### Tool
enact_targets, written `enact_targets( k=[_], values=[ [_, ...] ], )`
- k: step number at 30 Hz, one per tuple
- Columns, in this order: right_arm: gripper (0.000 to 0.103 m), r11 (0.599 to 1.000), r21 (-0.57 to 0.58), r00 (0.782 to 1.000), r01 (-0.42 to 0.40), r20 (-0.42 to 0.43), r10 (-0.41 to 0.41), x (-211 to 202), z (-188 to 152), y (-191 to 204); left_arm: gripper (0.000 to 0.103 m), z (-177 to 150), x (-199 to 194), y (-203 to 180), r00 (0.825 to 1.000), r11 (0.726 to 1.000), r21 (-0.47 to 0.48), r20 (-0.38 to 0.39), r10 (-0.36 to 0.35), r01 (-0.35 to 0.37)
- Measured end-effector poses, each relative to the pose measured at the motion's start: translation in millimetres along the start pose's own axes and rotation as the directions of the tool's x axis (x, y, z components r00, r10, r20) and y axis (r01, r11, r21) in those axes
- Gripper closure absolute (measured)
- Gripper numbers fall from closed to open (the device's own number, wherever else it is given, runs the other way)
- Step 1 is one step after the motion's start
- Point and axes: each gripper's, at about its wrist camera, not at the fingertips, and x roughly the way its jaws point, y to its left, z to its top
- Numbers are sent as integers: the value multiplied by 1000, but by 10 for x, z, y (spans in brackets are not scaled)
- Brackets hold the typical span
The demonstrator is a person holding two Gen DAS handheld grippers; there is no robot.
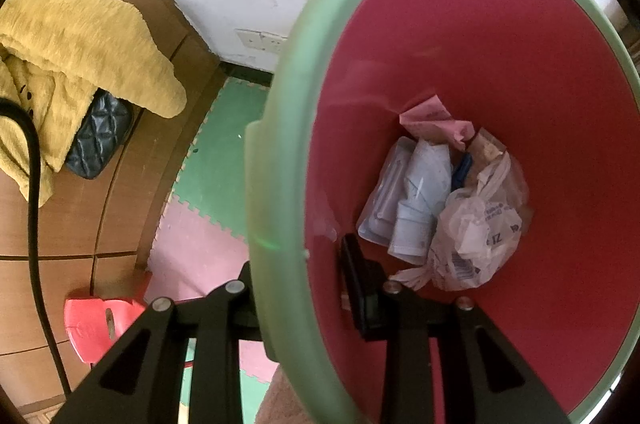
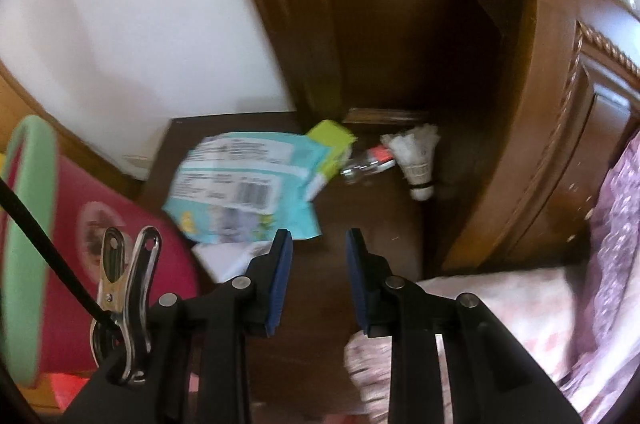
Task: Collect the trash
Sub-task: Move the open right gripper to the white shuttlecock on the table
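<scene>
Gripping the rim of a red plastic trash bin with a pale green rim (image 1: 280,144), the left gripper (image 1: 308,288) has its jaws clamped across the bin wall, one finger outside and one inside.

Crumpled trash lies at the bin's bottom: a clear plastic bag (image 1: 476,228), a white paper cup (image 1: 420,200) and pink paper (image 1: 432,120). The right gripper (image 2: 320,264) hangs with its blue-padded jaws apart and nothing between them, above a dark brown wooden nightstand top (image 2: 360,216). On that top, just beyond the fingertips, lie a light blue printed plastic packet with a barcode (image 2: 244,180), a lime green carton (image 2: 332,144), a clear wrapper (image 2: 360,164) and a white feather shuttlecock (image 2: 416,156). The same bin stands at the left of the right wrist view (image 2: 28,244).
</scene>
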Motion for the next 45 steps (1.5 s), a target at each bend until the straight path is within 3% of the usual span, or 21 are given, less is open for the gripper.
enact_targets(
  k=[5, 10, 22, 30, 33, 36, 38, 45],
  values=[
    [74, 992, -67, 995, 105, 4, -105, 235, 94, -42, 73, 10, -6, -17, 1000, 1000, -5, -5, 4, -4],
    [74, 958, -178, 974, 223, 2, -227, 529, 156, -19, 73, 20, -7, -15, 1000, 1000, -7, -6, 5, -5],
    [74, 887, -284, 926, 365, 9, -378, 1127, 219, -40, 71, 18, 9, -32, 999, 1000, 21, -31, 23, -22],
    [74, 797, -354, 867, 490, 100, -489, 1170, 260, 60, 71, 18, 17, -48, 999, 999, 27, -40, 28, -27],
    [74, 738, -418, 843, 529, 160, -514, 1123, 254, 150, 71, 15, 17, -41, 999, 999, 24, -37, 27, -26],
    [74, 657, -515, 825, 551, 218, -521, 1155, 245, 253, 71, 14, 18, -50, 999, 999, 20, -37, 27, -26],
    [74, 628, -561, 830, 539, 225, -511, 1192, 261, 287, 71, 17, 18, -47, 999, 999, 19, -37, 27, -27],
    [74, 614, -630, 841, 475, 120, -528, 1379, 371, 175, 71, 33, 27, -44, 999, 1000, 10, -35, 26, -26]
  ],
)
